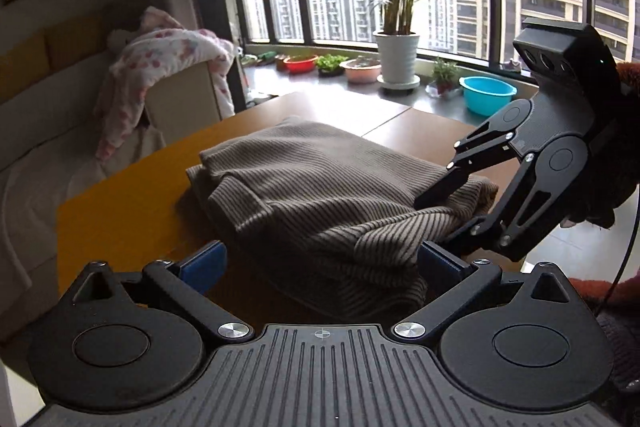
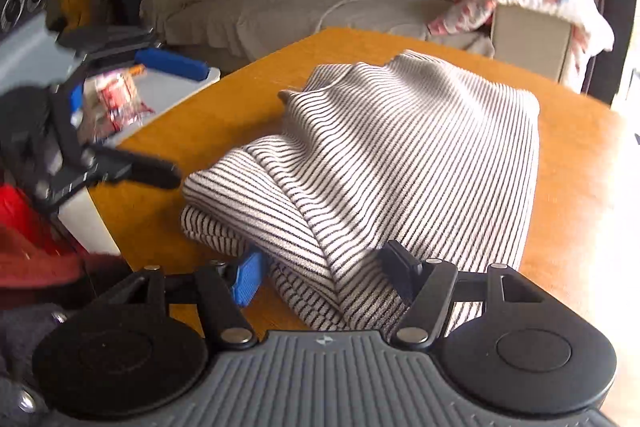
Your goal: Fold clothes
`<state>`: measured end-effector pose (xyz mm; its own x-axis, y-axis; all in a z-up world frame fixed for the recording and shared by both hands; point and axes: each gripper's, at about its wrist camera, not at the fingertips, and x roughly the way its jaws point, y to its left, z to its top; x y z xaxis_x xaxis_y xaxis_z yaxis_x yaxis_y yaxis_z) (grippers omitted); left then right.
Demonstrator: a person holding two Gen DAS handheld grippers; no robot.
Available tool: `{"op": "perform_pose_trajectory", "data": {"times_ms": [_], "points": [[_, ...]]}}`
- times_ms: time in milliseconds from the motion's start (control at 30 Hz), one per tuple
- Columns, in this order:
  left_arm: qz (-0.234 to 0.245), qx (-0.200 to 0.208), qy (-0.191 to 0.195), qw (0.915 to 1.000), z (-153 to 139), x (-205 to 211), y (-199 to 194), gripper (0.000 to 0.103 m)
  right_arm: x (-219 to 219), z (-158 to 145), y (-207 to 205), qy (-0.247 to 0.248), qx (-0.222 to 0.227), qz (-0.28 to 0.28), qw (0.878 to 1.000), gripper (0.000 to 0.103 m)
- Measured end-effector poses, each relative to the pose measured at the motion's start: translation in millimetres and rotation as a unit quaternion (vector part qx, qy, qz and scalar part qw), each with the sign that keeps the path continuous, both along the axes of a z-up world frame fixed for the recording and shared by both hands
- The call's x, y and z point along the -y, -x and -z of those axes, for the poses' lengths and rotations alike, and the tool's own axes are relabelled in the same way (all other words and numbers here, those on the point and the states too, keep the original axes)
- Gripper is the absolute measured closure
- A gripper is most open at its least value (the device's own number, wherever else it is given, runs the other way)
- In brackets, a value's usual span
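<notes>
One striped ribbed knit garment, folded into a soft rounded heap, is seen lying on the orange wooden worktop. Its near edge is flanked by the right gripper, jaws partly parted; whether the blue pads press the cloth cannot be told. The left gripper is held wide, with the cloth's near fold between its two blue pads, untouched. One white planter stands on the sill.

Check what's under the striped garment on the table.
The striped garment lies in folded layers straight on the orange-brown table; its own lower folds show at the near edge. Anything beneath the middle is covered, so it can't be confirmed.
</notes>
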<state>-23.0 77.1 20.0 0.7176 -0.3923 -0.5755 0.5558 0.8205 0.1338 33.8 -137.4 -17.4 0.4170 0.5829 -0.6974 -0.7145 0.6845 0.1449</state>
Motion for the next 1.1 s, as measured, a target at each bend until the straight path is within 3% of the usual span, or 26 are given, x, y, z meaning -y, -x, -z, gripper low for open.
{"op": "perform_pose_trajectory", "data": {"times_ms": [167,233,300,333,367,467,567,667,700,733,767,867,967,1033,1067,1100], "points": [[0.039,-0.002,-0.083,0.9958,27.8,23.2,5.2,0.000,7.2,1.8,-9.5,-0.034,-0.044,0.022,0.998,0.038],[0.036,0.002,-0.112,0.9930,41.5,33.9,1.6,0.000,6.4,1.5,-6.7,-0.030,-0.036,0.019,0.999,0.038],[0.021,0.012,-0.134,0.9907,51.7,42.5,-3.5,0.000,0.9,-0.6,5.3,-0.003,0.008,0.003,1.000,0.037],[0.010,0.017,-0.131,0.9912,52.6,43.8,-6.7,0.000,-3.6,-1.2,17.7,0.021,0.056,-0.012,0.998,0.028],[0.003,0.010,-0.121,0.9926,50.8,42.6,-11.6,0.000,-8.0,-1.8,30.1,0.046,0.103,-0.027,0.993,0.018],[-0.019,-0.017,-0.068,0.9974,40.6,32.3,-23.4,0.000,-15.6,3.2,56.3,0.094,0.211,-0.065,0.971,0.015],[-0.045,-0.051,0.000,0.9977,30.2,18.4,-34.6,0.000,-20.3,13.7,62.1,0.118,0.254,-0.055,0.959,0.015],[-0.059,-0.096,0.077,0.9906,25.5,4.8,-49.7,0.000,-28.7,30.9,60.5,0.146,0.299,-0.052,0.942,0.015],[-0.059,-0.109,0.094,0.9878,25.6,1.2,-52.9,0.000,-31.6,34.8,59.8,0.157,0.314,-0.054,0.935,0.017],[-0.060,-0.122,0.112,0.9845,25.7,-2.3,-56.2,0.000,-34.4,38.6,59.1,0.168,0.328,-0.056,0.928,0.034],[-0.058,-0.132,0.128,0.9813,25.1,-6.0,-58.2,0.000,-36.6,39.2,53.3,0.176,0.325,-0.054,0.928,0.061],[-0.033,-0.121,0.175,0.9765,8.6,-24.3,-49.8,0.000,-30.8,24.0,36.3,0.158,0.279,-0.041,0.946,0.068],[-0.032,-0.091,0.237,0.9666,-17.3,-49.0,-46.1,0.000,-29.2,21.7,36.4,0.184,0.279,-0.055,0.941,0.073],[-0.049,-0.069,0.247,0.9654,-30.1,-54.5,-56.9,0.001,-29.2,20.3,41.9,0.200,0.269,-0.078,0.939,0.076],[-0.056,-0.061,0.249,0.9651,-35.7,-56.0,-64.3,0.008,-29.7,18.4,45.8,0.206,0.263,-0.092,0.938,0.077],[-0.059,-0.062,0.240,0.9669,-37.1,-52.4,-78.8,0.026,-30.2,16.4,49.8,0.213,0.257,-0.105,0.937,0.077]]}}
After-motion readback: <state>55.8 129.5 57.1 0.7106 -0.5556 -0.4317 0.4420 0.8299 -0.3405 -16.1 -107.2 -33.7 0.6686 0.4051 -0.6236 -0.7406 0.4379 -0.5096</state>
